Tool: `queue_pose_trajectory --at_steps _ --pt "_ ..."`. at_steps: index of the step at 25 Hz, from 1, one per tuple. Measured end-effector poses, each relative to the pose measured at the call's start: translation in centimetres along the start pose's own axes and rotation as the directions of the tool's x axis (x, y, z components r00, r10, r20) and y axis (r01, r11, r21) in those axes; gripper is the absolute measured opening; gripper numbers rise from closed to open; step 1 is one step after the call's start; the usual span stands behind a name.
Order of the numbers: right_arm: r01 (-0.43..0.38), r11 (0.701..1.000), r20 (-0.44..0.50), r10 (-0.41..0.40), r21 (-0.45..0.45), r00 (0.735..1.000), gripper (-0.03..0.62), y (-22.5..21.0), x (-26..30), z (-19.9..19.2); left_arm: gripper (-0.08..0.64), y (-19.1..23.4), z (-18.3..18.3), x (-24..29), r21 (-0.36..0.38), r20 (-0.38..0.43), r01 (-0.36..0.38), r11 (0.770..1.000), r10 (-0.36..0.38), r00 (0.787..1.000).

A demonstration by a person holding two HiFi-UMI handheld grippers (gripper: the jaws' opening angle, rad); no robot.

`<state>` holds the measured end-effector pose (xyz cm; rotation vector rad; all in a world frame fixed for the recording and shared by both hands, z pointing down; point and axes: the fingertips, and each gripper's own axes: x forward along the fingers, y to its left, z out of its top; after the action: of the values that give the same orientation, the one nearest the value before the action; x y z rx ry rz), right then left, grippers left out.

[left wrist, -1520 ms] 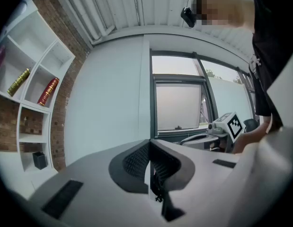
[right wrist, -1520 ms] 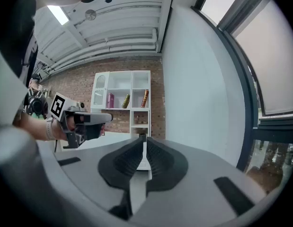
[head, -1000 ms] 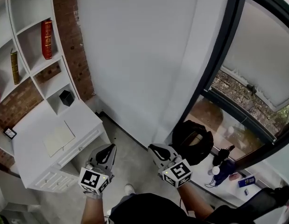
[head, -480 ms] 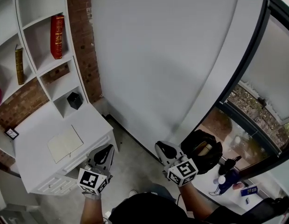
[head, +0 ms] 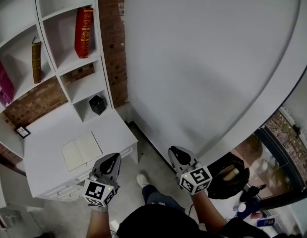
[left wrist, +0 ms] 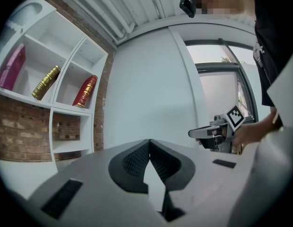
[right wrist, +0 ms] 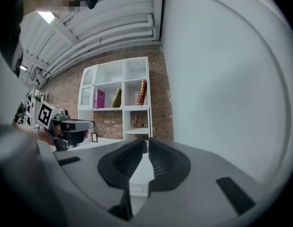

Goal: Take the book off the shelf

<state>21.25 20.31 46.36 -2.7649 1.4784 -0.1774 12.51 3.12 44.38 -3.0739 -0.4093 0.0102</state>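
left gripper point(head: 115, 157) closed | right gripper point(head: 173, 151) closed | red book point(head: 84, 32) on shelf point(head: 78, 63)

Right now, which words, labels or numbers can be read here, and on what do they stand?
No text is readable.
Red book, brown book: spine print too small to read.
Left claw, right claw: cubes bear square patterns, no words.
Small frame: too small to read.

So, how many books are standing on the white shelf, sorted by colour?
red book: 1
gold book: 1
pink book: 1
Total: 3
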Motion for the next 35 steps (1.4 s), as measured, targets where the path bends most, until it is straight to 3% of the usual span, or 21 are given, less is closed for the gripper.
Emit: queue_pose_trajectory --at_steps 11,25,35 --pt "-0.196 0.981 -0.019 0.196 0.003 0.98 0.034 -1.4 15.5 1.8 0.008 11.2 -0.5 2.4 0.005 -0.041 -0.211 0.978 0.211 0.977" --pt "-0.377 0.926 0.015 0.377 -0.017 0.926 0.035 0.7 31.8 6.6 0.008 21.3 1.0 2.7 0.034 -0.065 -0.419 0.907 0.42 0.905" --pt "-0.469 0.879 0.071 0.475 -0.081 0.877 0.106 3.7 41.8 11.6 0.008 28.0 0.8 1.9 0.03 -0.076 -0.546 0.837 0.547 0.834"
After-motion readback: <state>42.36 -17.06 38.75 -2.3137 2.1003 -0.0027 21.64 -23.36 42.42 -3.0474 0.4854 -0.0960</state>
